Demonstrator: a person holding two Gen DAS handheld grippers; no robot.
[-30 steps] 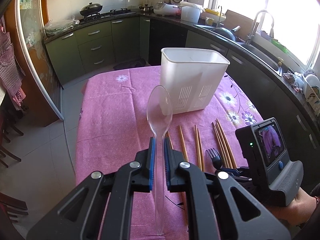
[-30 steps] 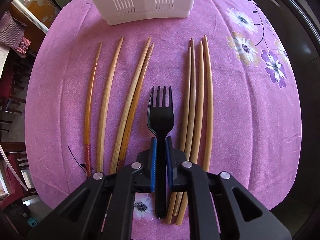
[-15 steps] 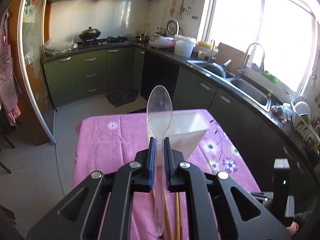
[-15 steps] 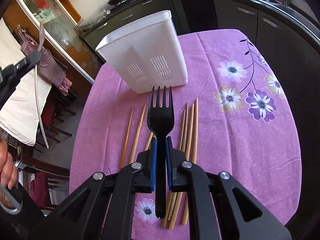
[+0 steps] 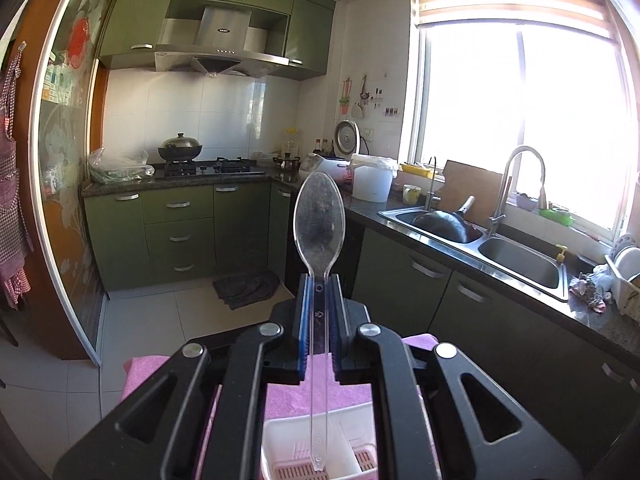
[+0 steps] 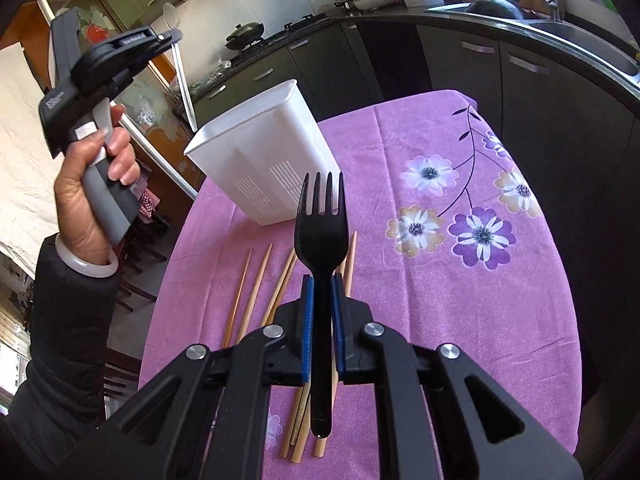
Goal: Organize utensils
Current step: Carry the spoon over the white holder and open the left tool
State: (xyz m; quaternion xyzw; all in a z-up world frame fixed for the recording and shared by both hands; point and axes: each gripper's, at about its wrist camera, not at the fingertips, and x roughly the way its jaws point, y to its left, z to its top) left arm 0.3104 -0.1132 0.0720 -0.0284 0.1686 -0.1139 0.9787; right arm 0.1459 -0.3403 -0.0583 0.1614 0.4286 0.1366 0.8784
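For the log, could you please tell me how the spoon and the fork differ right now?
The spoon is clear plastic; the fork is solid black. The spoon sits in the left gripper, held upright with its handle end over the white holder; the fork sits in the right gripper, above the chopsticks on the table. Both are clamped by the handle, head forward.

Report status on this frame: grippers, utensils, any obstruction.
Left gripper shut on clear spoon, handle end over white holder. Right gripper shut on black fork. Chopsticks on cloth. Nothing blocking.
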